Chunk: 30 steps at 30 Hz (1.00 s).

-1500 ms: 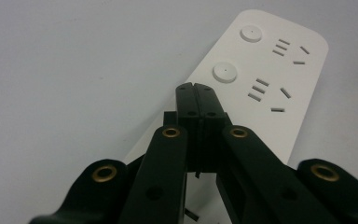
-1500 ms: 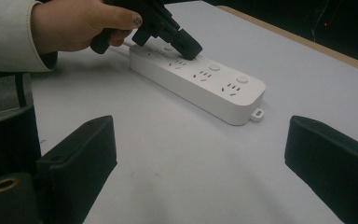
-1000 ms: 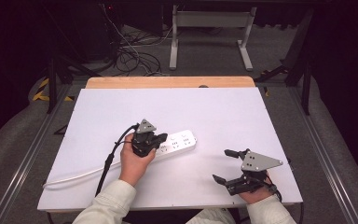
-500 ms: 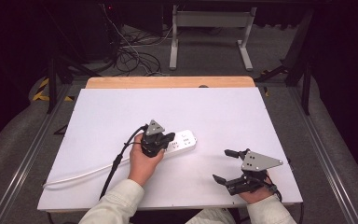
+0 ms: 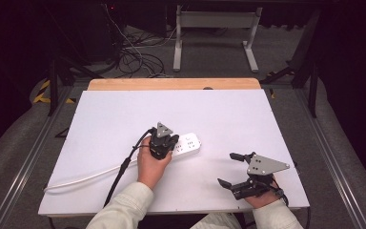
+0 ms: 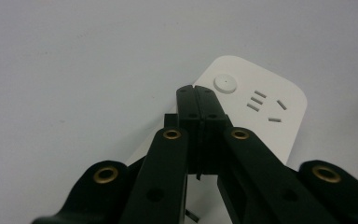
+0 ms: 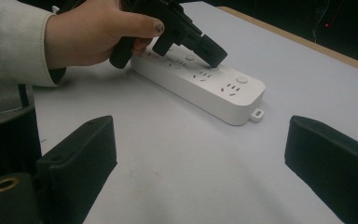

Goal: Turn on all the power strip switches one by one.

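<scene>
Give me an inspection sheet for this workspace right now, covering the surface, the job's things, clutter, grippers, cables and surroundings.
Surface: flat white tabletop with a wooden far edge.
Job's things: white plastic multi-socket power strip lying flat near the centre, round button at its far end.
Clutter: nothing seen.
Grippers: left gripper jaws closed together, tips over the strip beside the button; right gripper wide open, holding nothing, near the front right.
Cables: strip's white cord runs to the left edge; left gripper's black cable trails toward the person.
Surroundings: dark floor, tangled cables, grey metal stand.
</scene>
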Motion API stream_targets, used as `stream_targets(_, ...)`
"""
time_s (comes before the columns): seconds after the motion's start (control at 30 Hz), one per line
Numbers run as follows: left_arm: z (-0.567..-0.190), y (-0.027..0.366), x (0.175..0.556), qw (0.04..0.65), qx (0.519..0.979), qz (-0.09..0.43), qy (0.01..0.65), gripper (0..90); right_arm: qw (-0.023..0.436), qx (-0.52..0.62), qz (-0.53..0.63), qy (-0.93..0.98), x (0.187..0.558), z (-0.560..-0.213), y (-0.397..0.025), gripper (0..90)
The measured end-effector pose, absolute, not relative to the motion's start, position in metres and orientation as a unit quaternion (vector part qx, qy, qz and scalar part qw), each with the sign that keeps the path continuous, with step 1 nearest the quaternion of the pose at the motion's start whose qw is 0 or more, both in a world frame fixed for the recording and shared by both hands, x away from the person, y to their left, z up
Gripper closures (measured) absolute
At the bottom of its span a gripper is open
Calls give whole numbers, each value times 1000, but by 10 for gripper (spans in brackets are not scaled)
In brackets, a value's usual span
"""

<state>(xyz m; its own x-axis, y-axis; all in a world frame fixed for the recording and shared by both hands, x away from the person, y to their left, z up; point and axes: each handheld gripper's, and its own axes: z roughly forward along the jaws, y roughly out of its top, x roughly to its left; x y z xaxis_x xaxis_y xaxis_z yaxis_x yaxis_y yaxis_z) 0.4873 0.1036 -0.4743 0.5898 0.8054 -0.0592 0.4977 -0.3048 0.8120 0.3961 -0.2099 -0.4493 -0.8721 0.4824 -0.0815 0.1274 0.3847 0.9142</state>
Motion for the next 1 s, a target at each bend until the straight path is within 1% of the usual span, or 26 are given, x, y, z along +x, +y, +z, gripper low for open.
stream_targets(0.17, -474, 105, 488, 416, 791, 192, 405, 900, 170, 187, 522, 815, 396, -449, -210, 91)
stream_targets(0.5, -476, 105, 488, 415, 796, 189, 399, 900, 170, 187, 521, 815, 396, -449, -209, 91)
stream_targets(0.63, -476, 107, 488, 404, 800, 201, 396, 900, 170, 187, 521, 815, 395, -450, -210, 92)
stream_targets(0.73, -476, 110, 490, 411, 797, 188, 401, 900, 171, 187, 520, 815, 395, -450, -209, 91)
stream_targets(0.87, -476, 108, 489, 410, 798, 193, 397, 900, 171, 187, 521, 815, 395, -449, -209, 91)
stream_targets(0.97, -478, 106, 490, 430, 798, 165, 390, 900, 170, 187, 520, 816, 396, -450, -209, 91)
stream_targets(1.0, -478, 103, 488, 424, 801, 178, 383, 900, 170, 186, 520, 816, 395, -450, -208, 91)
